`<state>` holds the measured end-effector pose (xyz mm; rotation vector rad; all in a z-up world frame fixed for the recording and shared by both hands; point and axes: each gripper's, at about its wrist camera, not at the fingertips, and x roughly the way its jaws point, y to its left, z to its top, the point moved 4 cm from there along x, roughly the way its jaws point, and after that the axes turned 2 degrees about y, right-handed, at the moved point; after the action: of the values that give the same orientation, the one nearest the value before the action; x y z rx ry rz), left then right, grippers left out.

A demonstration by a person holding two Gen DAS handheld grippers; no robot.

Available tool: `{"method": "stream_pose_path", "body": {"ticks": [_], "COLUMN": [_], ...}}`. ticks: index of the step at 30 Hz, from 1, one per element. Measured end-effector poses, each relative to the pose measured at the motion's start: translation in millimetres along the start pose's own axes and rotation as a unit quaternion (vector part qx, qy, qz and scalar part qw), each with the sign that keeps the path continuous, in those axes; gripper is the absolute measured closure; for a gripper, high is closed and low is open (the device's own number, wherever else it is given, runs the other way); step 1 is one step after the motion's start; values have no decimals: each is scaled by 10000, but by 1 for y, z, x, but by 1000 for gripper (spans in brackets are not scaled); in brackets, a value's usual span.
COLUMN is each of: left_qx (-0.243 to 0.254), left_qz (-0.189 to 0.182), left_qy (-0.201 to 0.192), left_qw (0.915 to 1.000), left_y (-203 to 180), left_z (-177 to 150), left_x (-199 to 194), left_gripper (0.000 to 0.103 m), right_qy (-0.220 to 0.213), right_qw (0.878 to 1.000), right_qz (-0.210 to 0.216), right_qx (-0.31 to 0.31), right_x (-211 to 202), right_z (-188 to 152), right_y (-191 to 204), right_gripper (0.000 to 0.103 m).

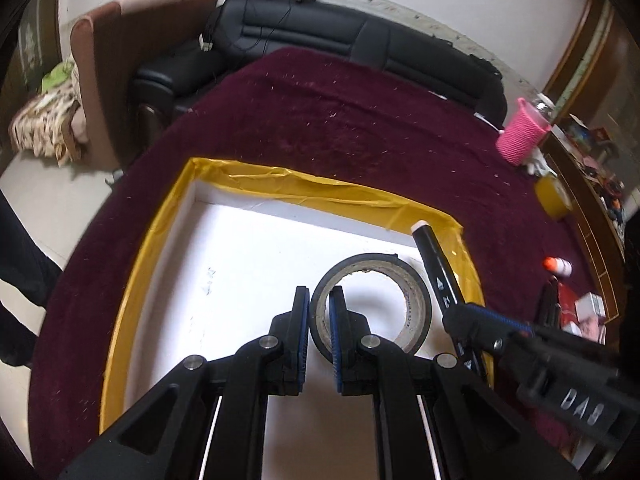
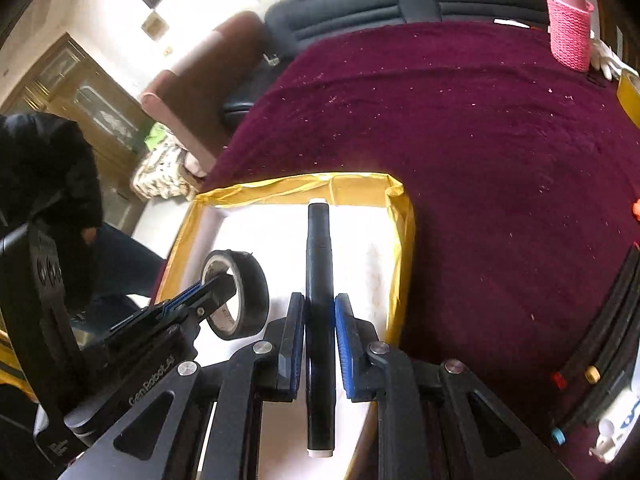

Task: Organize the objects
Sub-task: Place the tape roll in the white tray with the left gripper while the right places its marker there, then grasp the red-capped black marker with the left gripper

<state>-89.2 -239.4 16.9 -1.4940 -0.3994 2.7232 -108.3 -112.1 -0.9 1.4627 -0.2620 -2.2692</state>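
- Closest in, the left gripper [image 1: 320, 312] has its fingers clamped across the wall of a black tape roll [image 1: 372, 304], one finger outside the ring and one inside, over the white floor of the tray.
- Just to its right, the right gripper [image 2: 318, 336] has its fingers pressed on the sides of a black marker [image 2: 319, 280]; the marker's white-capped end reaches toward the tray's far wall.
- Both held things are over a white tray [image 1: 224, 248] rimmed with wrinkled yellow tape.
- The tray sits on a counter [image 1: 340, 120] covered in dark maroon cloth flecked with pale lint.
- Beyond the tray the cloth lies bare and wide up to the far edge.
- A pink knitted basket [image 1: 520, 136] and a yellow tape roll [image 1: 554, 200] stand near the right edge, with a small orange-capped bottle [image 1: 558, 266] nearer.
- More markers [image 2: 592, 364] lie at the right, well apart from the tray.
- A black sofa [image 1: 320, 36] backs the counter, a brown armchair [image 1: 132, 40] beside it, white wall behind.
- A person in dark clothing [image 2: 48, 168] is at the left.
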Motion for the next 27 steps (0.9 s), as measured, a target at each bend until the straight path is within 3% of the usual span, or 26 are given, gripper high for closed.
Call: {"method": "stream_pose_path", "body": {"ticks": [7, 9, 12, 14, 16, 20, 22, 23, 26, 27], "left_qx": [-164, -178, -257, -328, -356, -346, -258, -206, -65, -9], "left_qz": [-126, -116, -151, -191, -161, -196, -156, -122, -125, -159], "left_qy": [208, 214, 140, 21, -78, -245, -410, -516, -783, -870], "left_qw": [9996, 9995, 9995, 9993, 9992, 9989, 9987, 9984, 9968, 9961], "left_y": [-6, -6, -4, -2, 0, 0, -5, -8, -22, -29], "left_z": [7, 7, 7, 8, 7, -1, -8, -13, -25, -30], "left_x": [26, 27, 24, 15, 7, -18, -36, -47, -72, -82], "left_gripper": [94, 90, 73, 53, 45, 40, 34, 31, 26, 25], "right_qy": [-19, -51, -83, -138, -206, -542, -854, -1040, -1796, -2242], "right_qw": [9996, 9993, 9991, 9991, 9992, 9976, 9936, 9904, 9714, 9571], "right_qz": [-290, -364, -403, -385, -321, -347, -612, -754, -1334, -1621], "right_qx": [-11, -82, -125, -126, -120, -246, -424, -515, -792, -864], "right_x": [14, 12, 12, 10, 1, -36, -61, -75, -129, -156], "right_z": [4, 3, 4, 6, 6, 1, -3, -6, -19, -27], "right_y": [-10, -10, -11, -13, -14, -14, -16, -17, -21, -23], "right_gripper": [86, 86, 86, 85, 84, 57, 36, 30, 26, 24]}}
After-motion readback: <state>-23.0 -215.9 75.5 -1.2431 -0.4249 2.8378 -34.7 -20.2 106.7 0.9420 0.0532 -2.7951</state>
